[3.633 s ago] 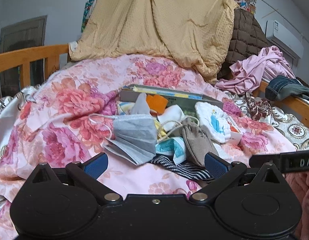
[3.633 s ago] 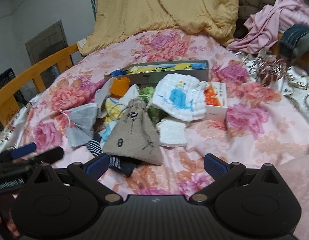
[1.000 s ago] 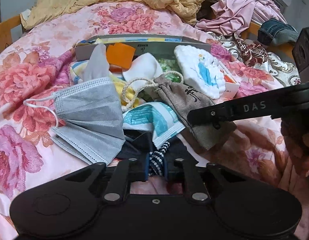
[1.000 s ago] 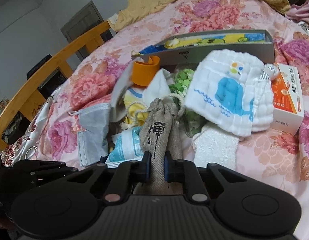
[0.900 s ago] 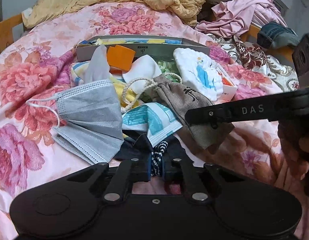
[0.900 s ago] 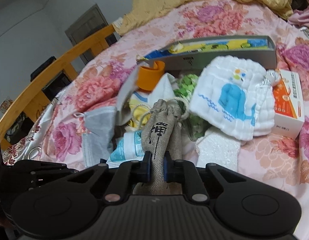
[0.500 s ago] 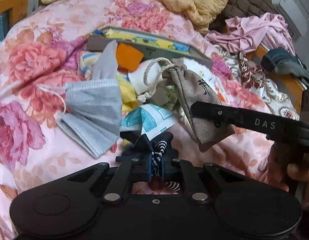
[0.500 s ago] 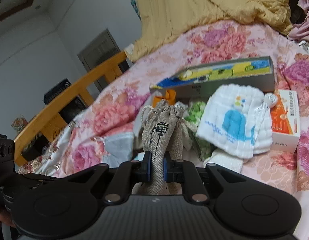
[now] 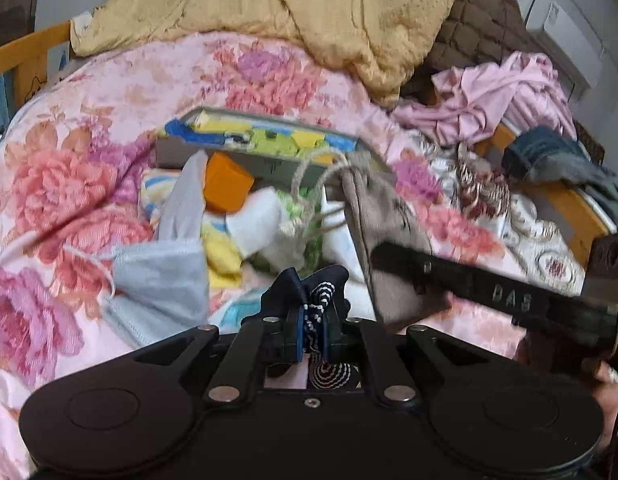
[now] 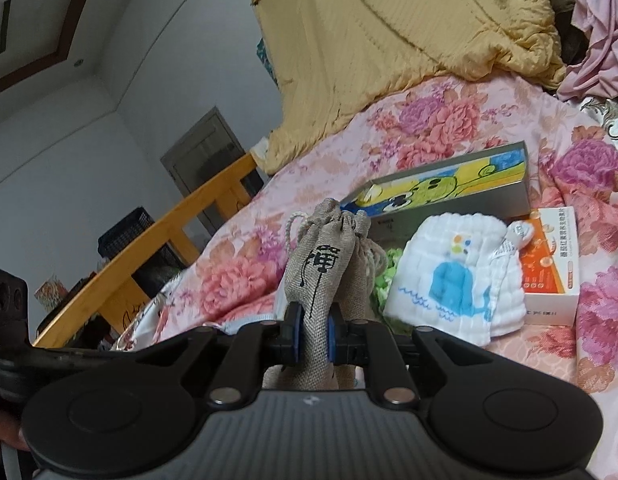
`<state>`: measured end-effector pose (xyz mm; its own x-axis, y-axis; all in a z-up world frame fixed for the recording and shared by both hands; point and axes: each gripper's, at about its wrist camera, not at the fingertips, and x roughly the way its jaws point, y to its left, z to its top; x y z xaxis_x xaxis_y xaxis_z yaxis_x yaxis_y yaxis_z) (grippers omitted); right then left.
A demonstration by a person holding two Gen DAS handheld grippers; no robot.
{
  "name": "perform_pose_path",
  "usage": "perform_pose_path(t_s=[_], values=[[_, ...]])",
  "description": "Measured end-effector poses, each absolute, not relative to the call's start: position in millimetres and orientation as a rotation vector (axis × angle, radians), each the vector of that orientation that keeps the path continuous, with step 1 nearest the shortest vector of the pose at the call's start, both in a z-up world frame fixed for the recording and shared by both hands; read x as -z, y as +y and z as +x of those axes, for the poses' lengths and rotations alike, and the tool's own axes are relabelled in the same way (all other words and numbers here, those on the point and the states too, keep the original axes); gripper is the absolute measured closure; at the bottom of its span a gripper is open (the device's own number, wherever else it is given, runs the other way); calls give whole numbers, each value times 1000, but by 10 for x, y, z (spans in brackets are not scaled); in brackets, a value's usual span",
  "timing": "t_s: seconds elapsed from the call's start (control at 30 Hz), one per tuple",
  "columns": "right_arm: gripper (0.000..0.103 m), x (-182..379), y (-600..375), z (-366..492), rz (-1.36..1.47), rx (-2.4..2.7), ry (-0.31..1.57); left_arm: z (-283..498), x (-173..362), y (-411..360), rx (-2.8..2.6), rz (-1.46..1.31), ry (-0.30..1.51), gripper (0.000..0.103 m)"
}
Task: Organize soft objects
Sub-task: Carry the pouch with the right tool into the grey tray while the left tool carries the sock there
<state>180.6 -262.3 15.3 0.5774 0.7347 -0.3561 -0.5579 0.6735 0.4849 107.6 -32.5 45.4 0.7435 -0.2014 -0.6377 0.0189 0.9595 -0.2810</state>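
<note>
My left hand-held gripper [image 9: 312,330] is clenched on a dark navy sock with white stripes [image 9: 323,300], raised just above the pile, and my right hand-held gripper [image 10: 311,334] is clamped on a beige linen drawstring pouch with black print [image 10: 329,268], held upright and clear of the bedding, so I judge two soft items picked and none yet sorted. Ahead and to the left of my left hand-held gripper a grey pleated face mask [image 9: 161,276] lies on the quilt; just ahead sit an orange block [image 9: 227,188], white and yellow cloths [image 9: 253,224] and a flat grey box with a cartoon lid [image 9: 261,140]. To the right of my right hand-held gripper rest a white quilted cloth with a blue whale [image 10: 457,276] and, touching it, an orange-and-white carton [image 10: 551,264]. All of these remain to organise. Everything lies on a bed under a pink floral quilt [image 9: 121,92], with a yellow blanket [image 9: 309,12] heaped behind, pink clothing [image 9: 497,96] far right, and a wooden bed rail [image 10: 149,264] at left.
</note>
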Motion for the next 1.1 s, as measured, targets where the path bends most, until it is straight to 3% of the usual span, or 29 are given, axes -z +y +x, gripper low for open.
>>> perform_pose_path(t_s=[0.67,1.1], values=[[88,-226,-2983,1923,514,-720,491,1517,-852,-362,81,-334,492,94],[88,-514,-2690,2794,432,-645,377,2418,-822,-209,48,-417,407,94]])
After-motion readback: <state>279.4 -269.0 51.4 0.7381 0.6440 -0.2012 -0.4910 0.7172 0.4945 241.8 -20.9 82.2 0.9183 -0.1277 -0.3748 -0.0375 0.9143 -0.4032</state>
